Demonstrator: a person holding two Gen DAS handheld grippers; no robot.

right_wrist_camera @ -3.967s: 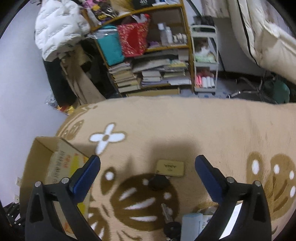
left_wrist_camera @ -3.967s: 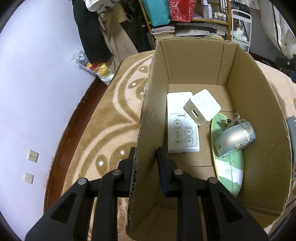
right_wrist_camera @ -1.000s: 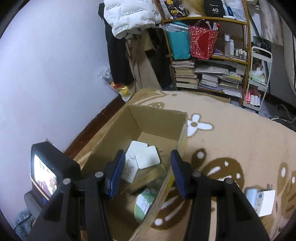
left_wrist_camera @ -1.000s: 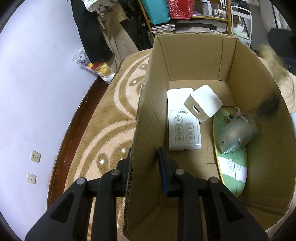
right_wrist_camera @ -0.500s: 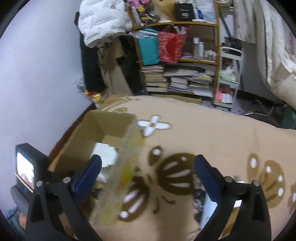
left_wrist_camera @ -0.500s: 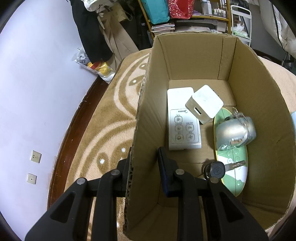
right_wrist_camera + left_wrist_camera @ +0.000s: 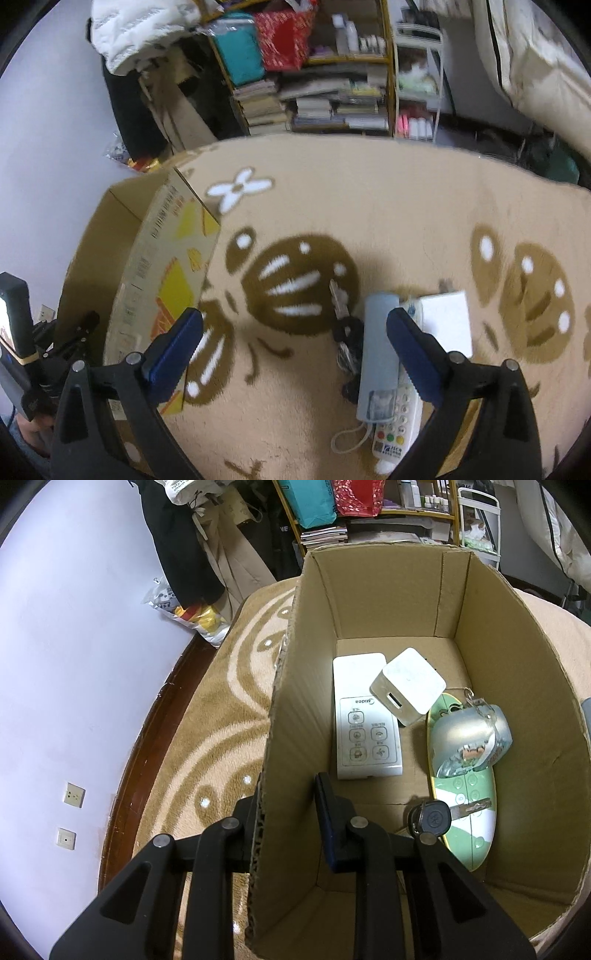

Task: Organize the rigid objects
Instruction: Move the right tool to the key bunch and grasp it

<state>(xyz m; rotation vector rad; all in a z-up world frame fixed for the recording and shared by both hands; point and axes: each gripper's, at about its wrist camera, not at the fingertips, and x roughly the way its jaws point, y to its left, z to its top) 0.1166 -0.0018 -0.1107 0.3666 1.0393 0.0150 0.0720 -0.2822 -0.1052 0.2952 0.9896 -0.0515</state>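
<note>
My left gripper (image 7: 290, 794) is shut on the left wall of the cardboard box (image 7: 291, 738), one finger outside, one inside. On the box floor lie a white remote (image 7: 365, 720), a white cube charger (image 7: 408, 685), a green oval remote (image 7: 467, 812), a silver mouse (image 7: 469, 744) and a black-headed key (image 7: 434, 816). My right gripper (image 7: 295, 334) hangs open over the blanket with nothing between its fingers. Near its right finger lie a pale blue bar-shaped device (image 7: 378, 350), a white remote (image 7: 400, 417), a white box (image 7: 448, 319) and a bunch of keys (image 7: 343, 321).
The box (image 7: 162, 280) stands at the left in the right wrist view, printed side facing me. A patterned beige blanket (image 7: 369, 206) covers the surface. Bookshelves (image 7: 314, 85) and a white cart (image 7: 417, 74) stand behind; a wall (image 7: 74, 646) is at the left.
The black-headed key dropped into the box and now lies beside the green remote. My right gripper opened wide and swung from above the box to over the items on the blanket.
</note>
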